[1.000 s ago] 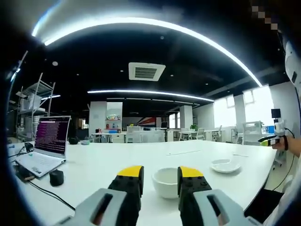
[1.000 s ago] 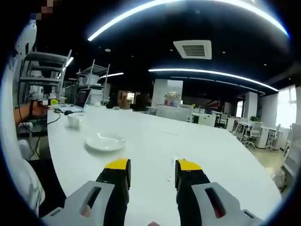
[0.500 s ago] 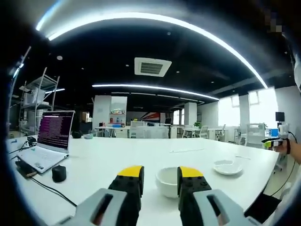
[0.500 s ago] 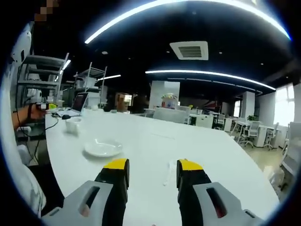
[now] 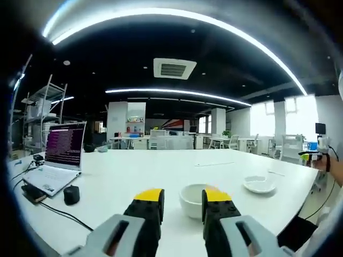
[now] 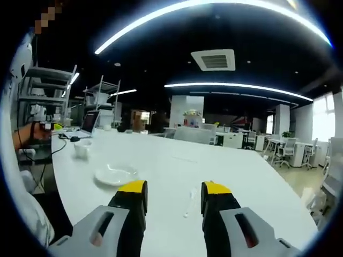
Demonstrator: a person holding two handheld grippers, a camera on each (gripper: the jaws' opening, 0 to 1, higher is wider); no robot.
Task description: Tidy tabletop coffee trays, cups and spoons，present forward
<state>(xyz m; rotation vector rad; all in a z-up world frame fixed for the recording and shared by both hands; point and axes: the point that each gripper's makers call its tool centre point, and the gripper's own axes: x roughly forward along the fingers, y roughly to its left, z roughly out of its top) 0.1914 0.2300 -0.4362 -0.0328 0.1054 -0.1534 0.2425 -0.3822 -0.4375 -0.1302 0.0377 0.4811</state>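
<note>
Approach step, I judge: left tool [image 5: 183,196], jaws apart, faces the cup [image 5: 193,200] at lower centre; right tool [image 6: 173,190], also apart, faces the spoon [image 6: 189,202]. Next: closing in.

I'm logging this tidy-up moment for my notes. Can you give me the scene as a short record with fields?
surface: white table
cup: white cup, ahead of the open left gripper
saucer: white saucer, apart from the cup
spoon: white spoon, flat on the table between the open right gripper jaws
other items: laptop, mouse
</note>
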